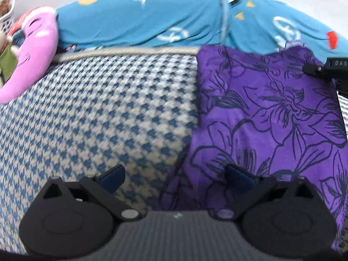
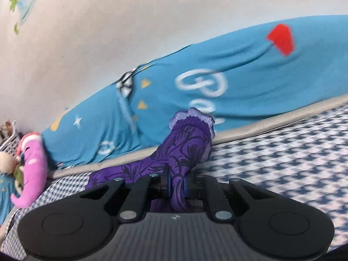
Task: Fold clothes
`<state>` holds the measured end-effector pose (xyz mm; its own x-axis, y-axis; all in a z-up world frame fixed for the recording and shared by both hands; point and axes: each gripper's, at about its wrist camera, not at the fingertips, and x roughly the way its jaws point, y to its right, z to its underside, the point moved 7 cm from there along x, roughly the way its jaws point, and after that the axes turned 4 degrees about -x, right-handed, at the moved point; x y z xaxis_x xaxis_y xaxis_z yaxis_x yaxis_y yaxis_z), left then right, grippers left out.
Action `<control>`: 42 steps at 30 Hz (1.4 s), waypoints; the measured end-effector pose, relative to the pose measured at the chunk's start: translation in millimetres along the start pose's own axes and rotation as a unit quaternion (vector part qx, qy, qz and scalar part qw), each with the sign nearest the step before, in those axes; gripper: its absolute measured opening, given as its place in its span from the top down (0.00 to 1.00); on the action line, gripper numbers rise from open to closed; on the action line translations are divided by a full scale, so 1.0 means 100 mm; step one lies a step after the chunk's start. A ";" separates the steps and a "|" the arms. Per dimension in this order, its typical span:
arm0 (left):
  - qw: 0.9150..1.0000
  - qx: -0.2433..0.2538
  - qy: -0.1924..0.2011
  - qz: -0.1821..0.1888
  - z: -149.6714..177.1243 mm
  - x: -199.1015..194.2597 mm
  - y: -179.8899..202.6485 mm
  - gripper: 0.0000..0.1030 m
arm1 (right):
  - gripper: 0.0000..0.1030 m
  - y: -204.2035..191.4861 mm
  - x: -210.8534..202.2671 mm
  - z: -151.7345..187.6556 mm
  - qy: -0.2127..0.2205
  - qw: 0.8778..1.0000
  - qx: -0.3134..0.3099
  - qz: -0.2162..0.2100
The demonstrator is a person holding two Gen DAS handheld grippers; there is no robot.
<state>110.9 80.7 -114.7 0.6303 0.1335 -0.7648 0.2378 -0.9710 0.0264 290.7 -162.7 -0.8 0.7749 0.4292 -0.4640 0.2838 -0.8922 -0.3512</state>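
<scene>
Purple cloth printed with dark flowers — the garment [image 1: 271, 113] — lay spread on the blue-and-white checked bedcover [image 1: 97, 113], its far edge close to the blue patterned pillow [image 1: 141, 21] along the wall. The right gripper [image 2: 176, 184] had its jaws closed tight on a bunched fold of that garment, and a frilled lilac hem [image 2: 193, 117] stood up beyond the fingertips, lifted clear of the bed. The left gripper [image 1: 174, 174] hung over the near left edge of the cloth with its jaws spread wide and nothing between them; one blue pad [image 1: 238, 175] was above the fabric, the other above bare bedcover.

To fold well from here, I judged the left gripper should drop onto that near edge and pinch it, so both ends travel together — otherwise the lifted side would likely drag the rest askew. The fabric looked thin and limp, so a slow, level carry would probably keep the crease straight. A pink plush toy [image 1: 32, 50] sat well apart, out of the way.
</scene>
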 end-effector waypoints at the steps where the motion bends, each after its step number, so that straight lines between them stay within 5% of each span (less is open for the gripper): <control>1: 1.000 0.002 0.003 0.008 0.00 -0.01 0.04 0.00 | 0.89 0.09 -0.04 -0.01 0.004 1.000 0.004 0.007; 12: 0.999 0.011 0.012 0.051 0.04 -0.10 0.27 0.00 | 0.89 1.20 -0.70 -0.16 0.053 0.991 0.049 0.116; 23: 0.998 0.030 0.007 0.063 -0.02 -0.16 0.47 0.00 | 0.81 2.30 -1.37 -0.14 0.093 0.947 0.126 0.281; 28: 0.997 0.041 0.008 0.064 -0.05 -0.19 0.52 0.00 | 0.77 2.19 -1.57 -0.26 0.108 0.952 0.111 0.264; 42: 0.997 0.028 -0.036 0.068 -0.12 -0.17 0.36 0.00 | 0.63 1.21 -1.77 0.12 0.041 0.987 0.049 0.149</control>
<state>117.4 45.5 -92.7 0.5990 -0.0117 -0.8007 0.1118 -0.9889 0.0981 181.3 -345.2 29.2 0.8604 0.1329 -0.4920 -0.0164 -0.9577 -0.2872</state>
